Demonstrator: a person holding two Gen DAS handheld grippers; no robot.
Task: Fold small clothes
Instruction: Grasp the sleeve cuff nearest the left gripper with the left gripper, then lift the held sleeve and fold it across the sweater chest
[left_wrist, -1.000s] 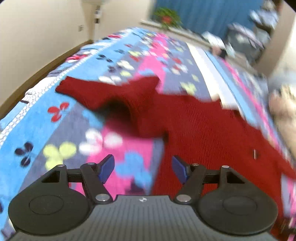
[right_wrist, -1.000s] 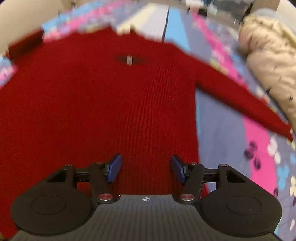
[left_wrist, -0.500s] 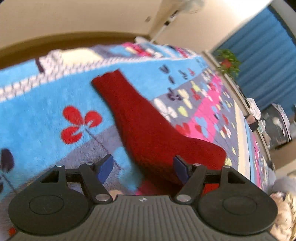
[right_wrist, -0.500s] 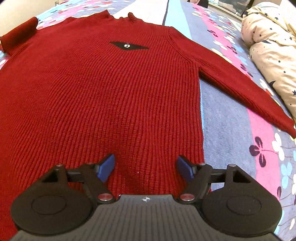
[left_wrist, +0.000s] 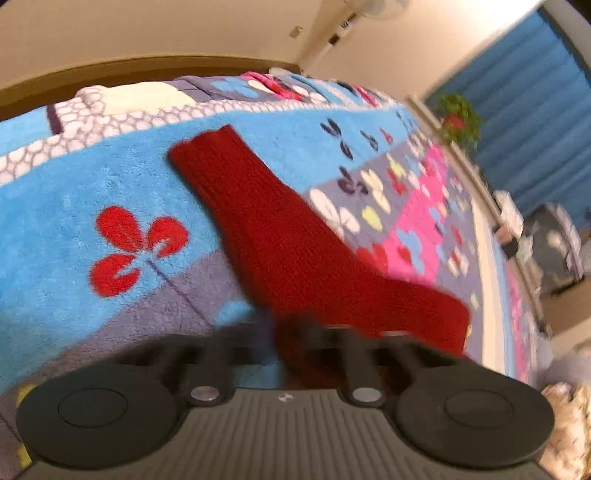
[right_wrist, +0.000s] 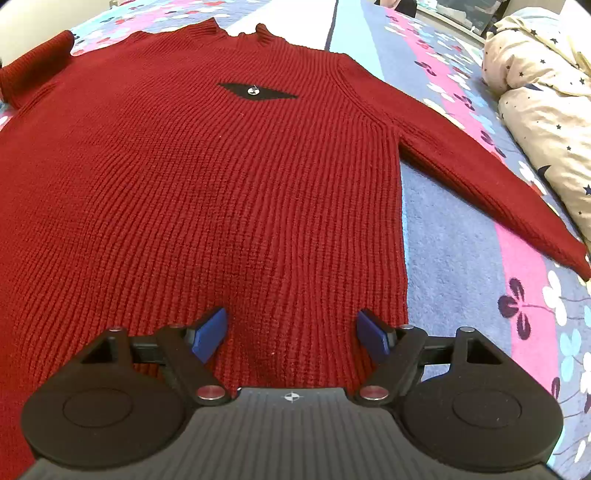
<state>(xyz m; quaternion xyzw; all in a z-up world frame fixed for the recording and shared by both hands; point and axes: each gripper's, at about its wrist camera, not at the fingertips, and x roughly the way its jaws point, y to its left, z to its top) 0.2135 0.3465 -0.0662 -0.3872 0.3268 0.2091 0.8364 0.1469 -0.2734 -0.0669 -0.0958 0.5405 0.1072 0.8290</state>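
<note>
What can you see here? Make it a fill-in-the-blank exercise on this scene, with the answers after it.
1. The sweater lying on the blanket is ____ in colour.
2. The left hand-held gripper is shut on the sweater's ____.
3. The right hand-held gripper stands ____ above the sweater's hem.
4. The patch on the sweater's chest is ____.

Answers: red; sleeve; open; black

blanket (left_wrist: 110, 192): blue, flower-patterned | curtain (left_wrist: 524, 110): blue | plant (left_wrist: 458, 118) | quilt (right_wrist: 543, 85): beige, starred

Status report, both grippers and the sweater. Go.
Left gripper shut on the sleeve of the dark red ribbed knit sweater. Right gripper open over its hem. Sweater flat on flowered blanket, unfolded. Nothing in the way.
</note>
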